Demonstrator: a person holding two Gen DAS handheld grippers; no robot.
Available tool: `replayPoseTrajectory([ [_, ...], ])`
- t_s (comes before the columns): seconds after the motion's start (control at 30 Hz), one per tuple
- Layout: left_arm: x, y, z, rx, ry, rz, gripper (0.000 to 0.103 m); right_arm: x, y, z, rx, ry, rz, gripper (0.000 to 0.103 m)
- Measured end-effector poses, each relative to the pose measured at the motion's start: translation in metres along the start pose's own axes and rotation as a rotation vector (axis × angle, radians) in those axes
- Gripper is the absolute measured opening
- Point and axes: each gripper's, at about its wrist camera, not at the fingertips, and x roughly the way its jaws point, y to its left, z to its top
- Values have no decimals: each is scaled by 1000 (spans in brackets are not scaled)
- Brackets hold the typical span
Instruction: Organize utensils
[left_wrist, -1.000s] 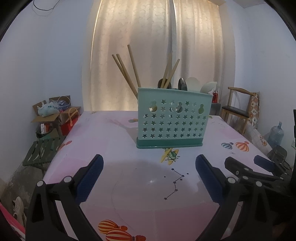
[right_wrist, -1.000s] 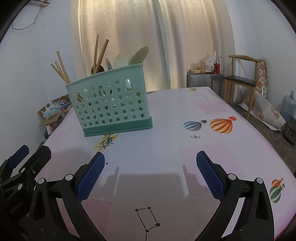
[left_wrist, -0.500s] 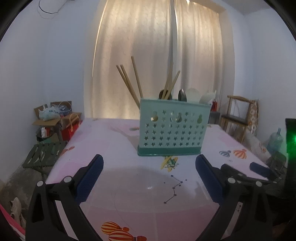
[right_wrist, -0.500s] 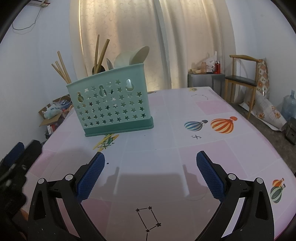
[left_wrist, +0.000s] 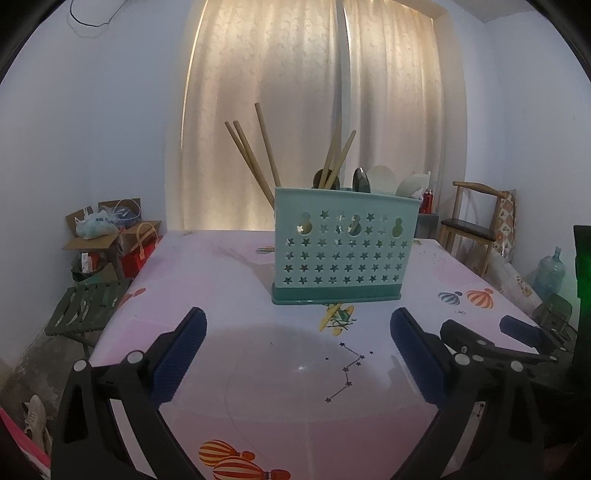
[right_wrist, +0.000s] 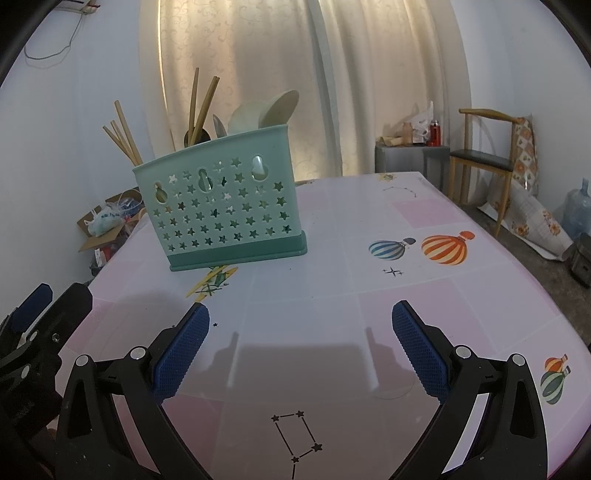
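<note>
A teal star-punched utensil caddy (left_wrist: 341, 247) (right_wrist: 221, 206) stands upright on the pink table (left_wrist: 236, 354). Wooden chopsticks (left_wrist: 255, 155) (right_wrist: 123, 138), dark metal spoons (left_wrist: 360, 180) and white ladle-like spoons (right_wrist: 271, 110) stick out of its top. My left gripper (left_wrist: 297, 354) hovers open over the table in front of the caddy, nothing between its blue pads. My right gripper (right_wrist: 301, 347) is open too, nearer the table's front and to the caddy's right, holding nothing. Each gripper shows at the edge of the other's view.
The table cloth (right_wrist: 443, 251) carries balloon and star prints. A wooden chair (right_wrist: 484, 158) and water jug (right_wrist: 578, 210) stand at the right. Boxes and bags (left_wrist: 107, 229) and a folding stool (left_wrist: 88, 310) crowd the left wall. Curtains (left_wrist: 314, 92) hang behind.
The left gripper has tilted upward and drawn back a little, so the caddy sits lower in its view. The right gripper has barely moved.
</note>
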Motion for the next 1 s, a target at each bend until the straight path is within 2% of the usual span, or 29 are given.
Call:
replayPoseTrajectory([
  [0.4, 6, -3, -2, 37, 38, 26, 98, 0, 0, 0, 1, 3, -4, 95],
  [1.0, 12, -4, -2, 38, 63, 18, 98, 2, -3, 1, 8, 12, -4, 95],
])
